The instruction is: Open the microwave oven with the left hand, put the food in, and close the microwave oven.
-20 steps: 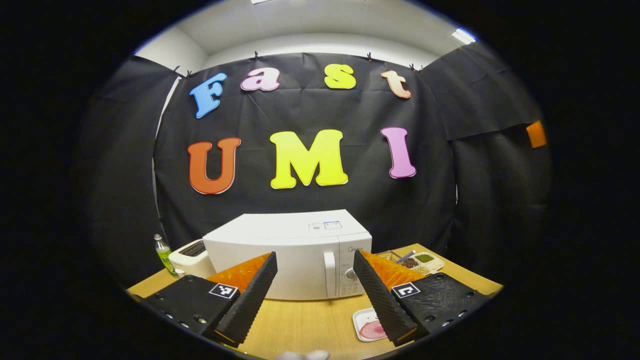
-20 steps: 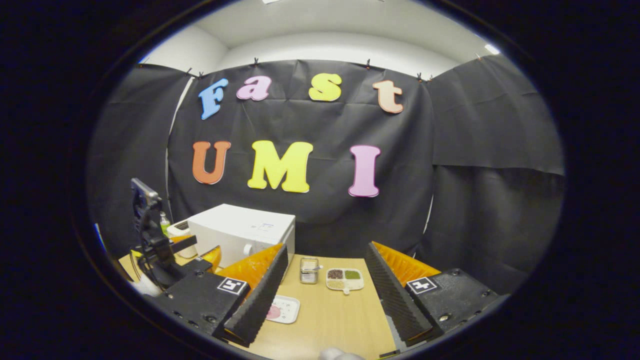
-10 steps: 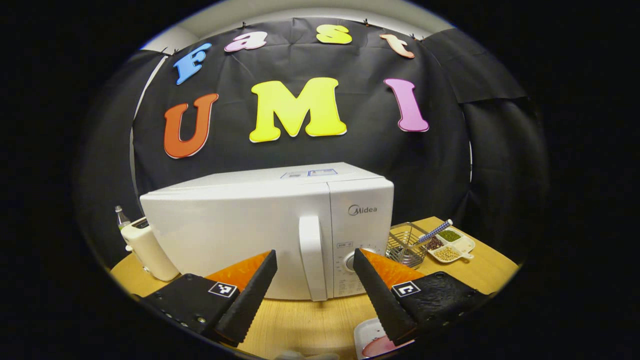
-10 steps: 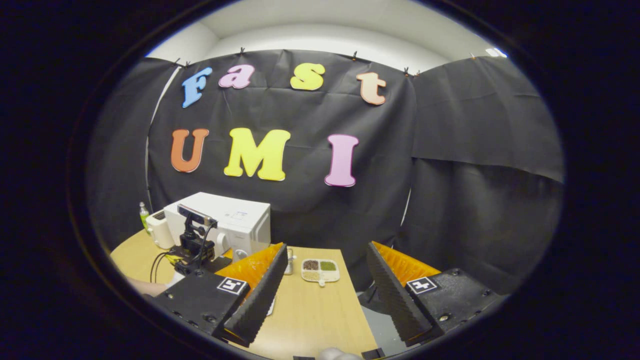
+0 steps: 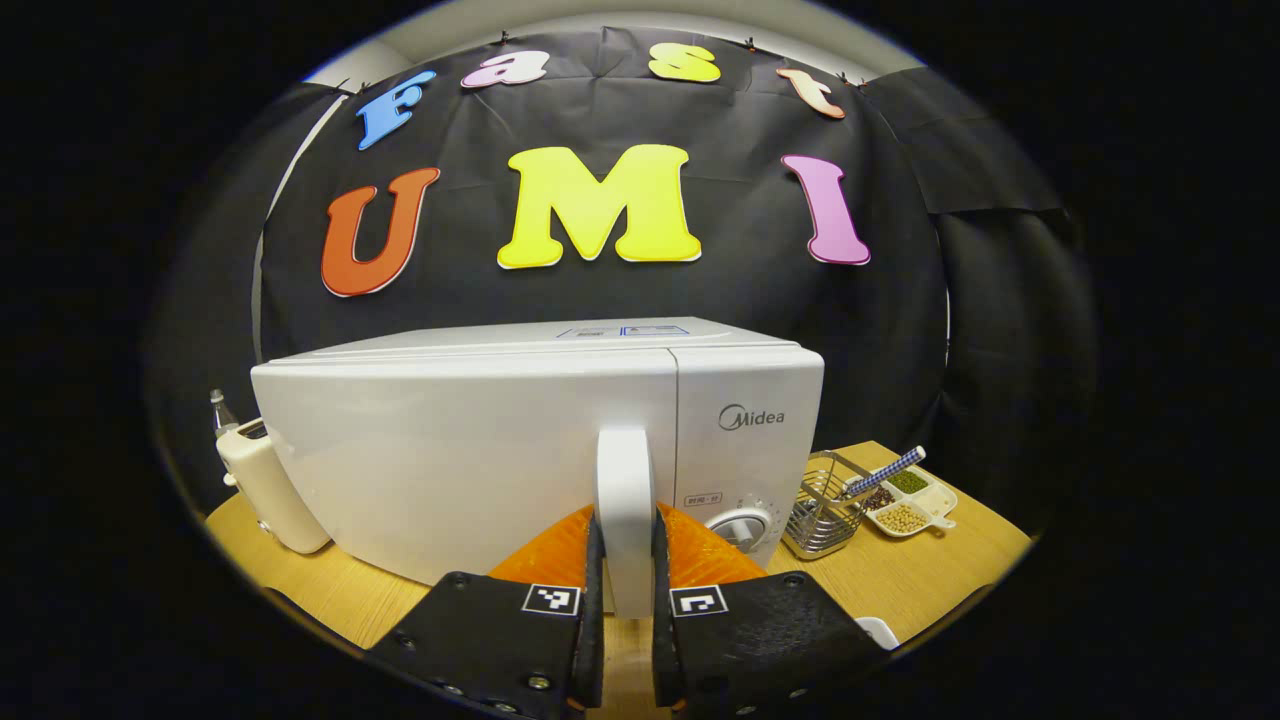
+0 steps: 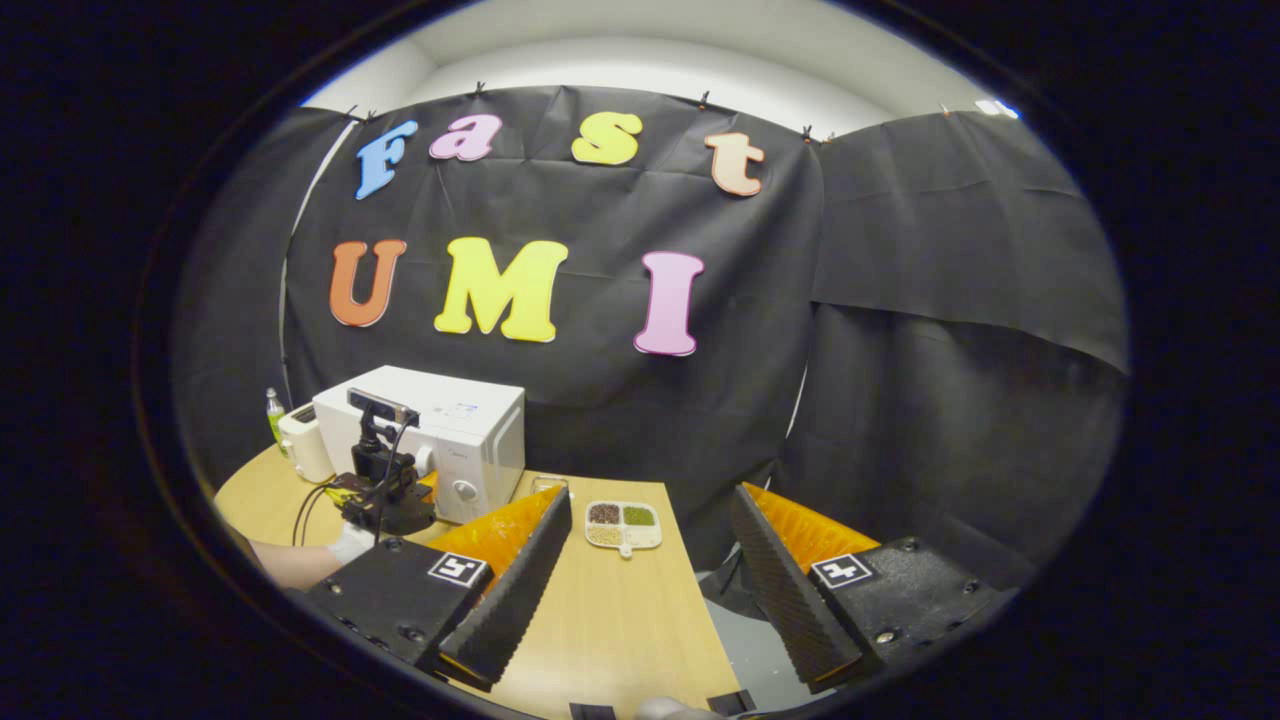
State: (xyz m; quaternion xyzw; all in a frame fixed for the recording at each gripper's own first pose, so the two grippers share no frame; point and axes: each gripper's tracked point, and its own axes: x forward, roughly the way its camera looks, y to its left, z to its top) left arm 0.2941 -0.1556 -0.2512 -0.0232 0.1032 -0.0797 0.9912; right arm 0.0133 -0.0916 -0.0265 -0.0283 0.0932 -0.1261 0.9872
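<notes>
Closest thing in the left gripper view: the left gripper (image 5: 625, 600) is clamped on the microwave door handle (image 5: 625, 500), one black ribbed finger on each side of the white vertical bar, both pressing against it. The microwave (image 5: 480, 450) door looks closed, sitting flush with the control panel, and the round dial (image 5: 742, 528) pokes out just right of the gripper. Down at the bottom right edge there's a sliver of a white plate (image 5: 880, 630) on the wooden table (image 5: 900, 575); pretty sure that's where the food is, but what's on it is hidden.

A bit further right of the microwave sits a wire basket (image 5: 822, 505) with a striped stick leaning out of it, and just beside that a small divided dish (image 5: 912, 500) of beans or grains. On the far left, a cream toaster (image 5: 265, 485) stands next to the microwave with a bottle (image 5: 218, 410) behind it.

In the right gripper view, the right gripper (image 6: 650, 575) hangs wide open over the near table edge, nothing between its fingers. Off to its left, further away, you can see the other gripper at the microwave (image 6: 440, 440) front, with a gloved hand (image 6: 350, 545) behind it. The divided dish (image 6: 622, 525) lies mid-table, and the toaster (image 6: 303, 445) and the green bottle (image 6: 272, 412) are at the back.
</notes>
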